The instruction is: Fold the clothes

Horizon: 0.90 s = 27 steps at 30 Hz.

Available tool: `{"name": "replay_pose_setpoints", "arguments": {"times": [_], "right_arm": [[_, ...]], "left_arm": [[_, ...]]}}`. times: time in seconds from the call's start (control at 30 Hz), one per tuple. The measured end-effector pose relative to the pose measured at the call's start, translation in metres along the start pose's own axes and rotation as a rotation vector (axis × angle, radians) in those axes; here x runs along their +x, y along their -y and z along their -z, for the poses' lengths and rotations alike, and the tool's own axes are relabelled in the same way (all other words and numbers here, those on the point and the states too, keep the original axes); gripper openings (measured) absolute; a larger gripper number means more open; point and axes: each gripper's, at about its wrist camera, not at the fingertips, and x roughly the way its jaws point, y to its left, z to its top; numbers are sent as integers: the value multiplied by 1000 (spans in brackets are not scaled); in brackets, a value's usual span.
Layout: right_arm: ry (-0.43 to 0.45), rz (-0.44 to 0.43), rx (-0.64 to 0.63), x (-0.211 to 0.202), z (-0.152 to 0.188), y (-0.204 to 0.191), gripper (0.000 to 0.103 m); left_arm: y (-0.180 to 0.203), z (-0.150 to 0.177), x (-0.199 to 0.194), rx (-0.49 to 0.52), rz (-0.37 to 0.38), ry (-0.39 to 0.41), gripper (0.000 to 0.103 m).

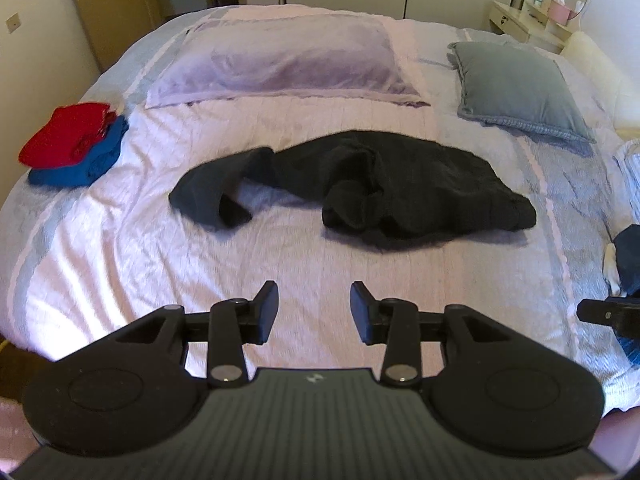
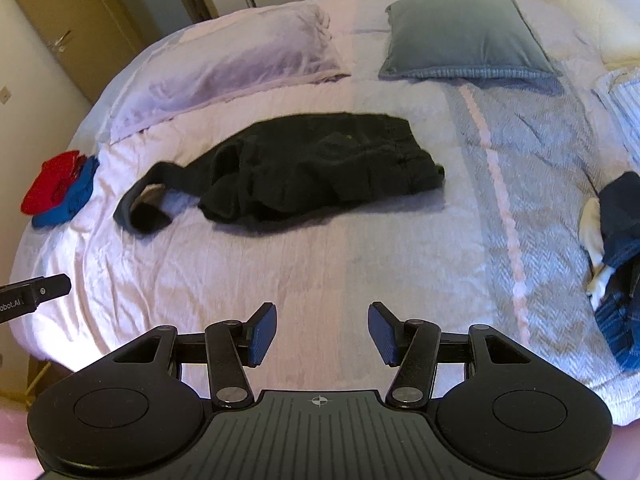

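A crumpled black garment (image 1: 360,184) (image 2: 304,168) lies in a heap in the middle of the bed, one long part trailing to the left. My left gripper (image 1: 314,312) hovers above the bedspread short of it, open, nothing between its black pads. My right gripper (image 2: 322,332) also hangs above the sheet nearer the bed's front edge, open and empty, with blue pads. A folded red piece on a folded blue one (image 1: 76,144) (image 2: 60,188) forms a small stack at the bed's left side. Blue denim with something white (image 2: 616,264) (image 1: 628,256) lies at the right edge.
A lilac pillow (image 1: 276,64) (image 2: 232,68) and a grey cushion (image 1: 516,84) (image 2: 464,32) rest at the far side of the bed (image 1: 160,264). Wardrobe doors stand to the left and behind; a dressing table (image 1: 532,20) stands at back right. Each gripper's tip shows at the edge of the other's view.
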Motion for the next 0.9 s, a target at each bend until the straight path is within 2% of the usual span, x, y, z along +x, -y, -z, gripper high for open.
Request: {"name": "replay_pose_setpoints", "arguments": {"times": [0.23,0.5,0.73,0.9], "right_arm": [[3,17,48,31,-39,-33,54],[-54,71,135,82,-68,-68,54],[-116,149,174,128,-84,-82,54],[-160,181,177,154,-92,-75,54]], "left_arm": [[-42,-50,38,26,18,-10,38],[-101,-102,95,38,45,-36,38],[-158,-132,158,6,41,-80,38],[-194,-143,192,-46,34,-102,39]]}}
